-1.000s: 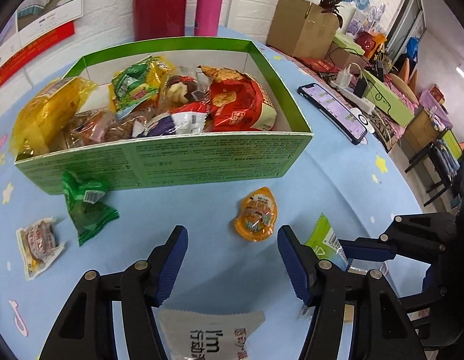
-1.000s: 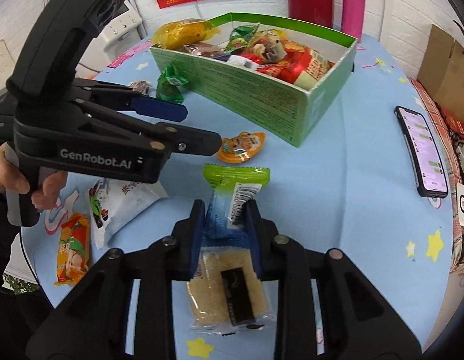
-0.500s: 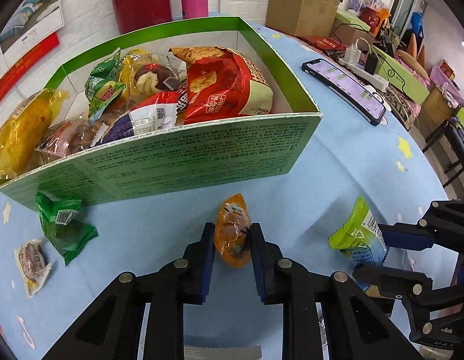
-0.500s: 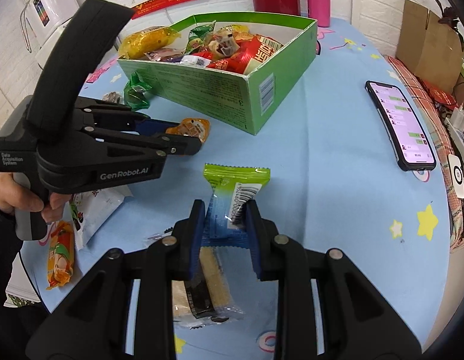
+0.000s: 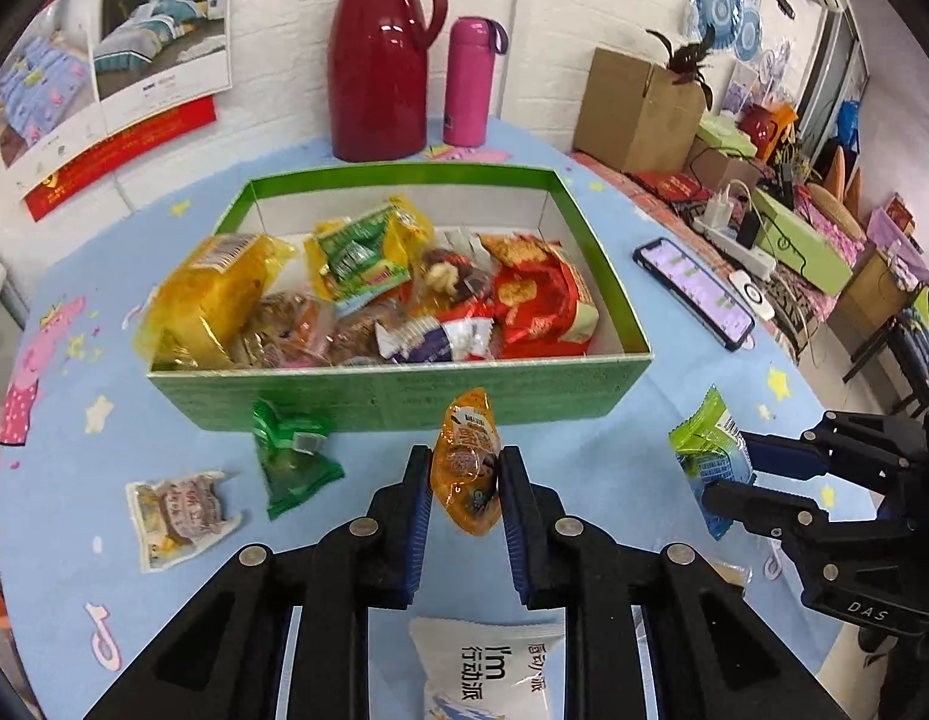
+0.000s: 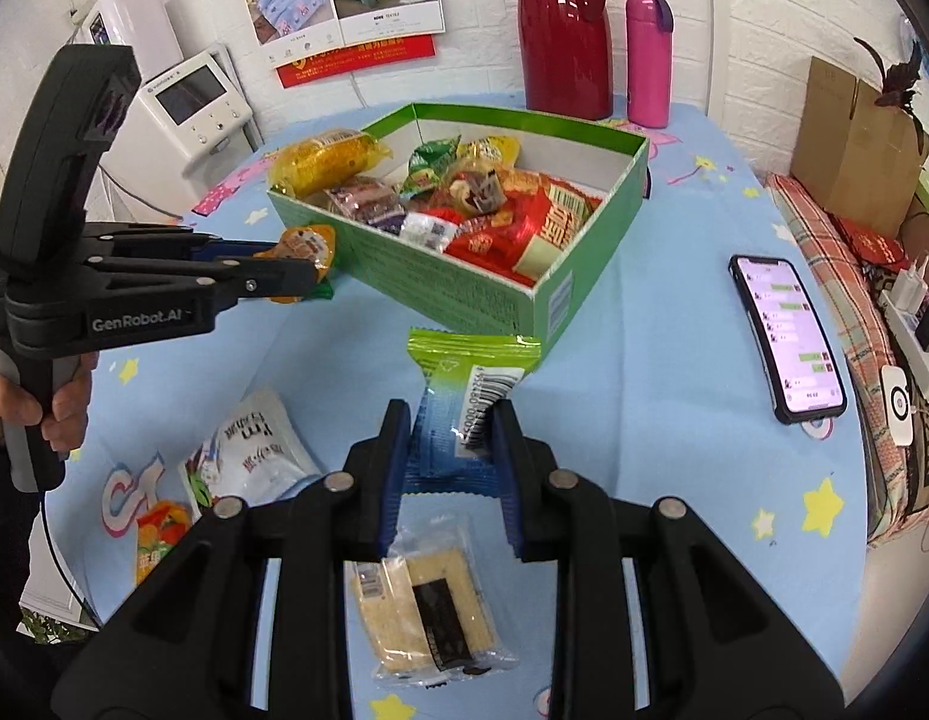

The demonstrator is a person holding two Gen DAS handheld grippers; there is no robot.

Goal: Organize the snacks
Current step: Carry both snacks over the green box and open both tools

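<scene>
Orange packet (image 5: pixel 468 468), now lifted, in left gripper (image 5: pixel 464 480) before green box (image 5: pixel 398 390).

"GenRobot.AI" on left tool (image 6: pixel 296 264), "I'm" on white packet (image 5: pixel 488 663)

Green box (image 5: pixel 404 396), orange packet (image 5: pixel 467 468), star-dotted blue tablecloth (image 5: pixel 674 372).

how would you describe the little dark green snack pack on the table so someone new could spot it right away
Start at the green cardboard box full of snacks on the blue tablecloth. Against its near wall, toward the left end, lies the dark green packet, outside the box. The neighbouring loose packet is clear with a brown snack; only this one is translucent green.
</scene>
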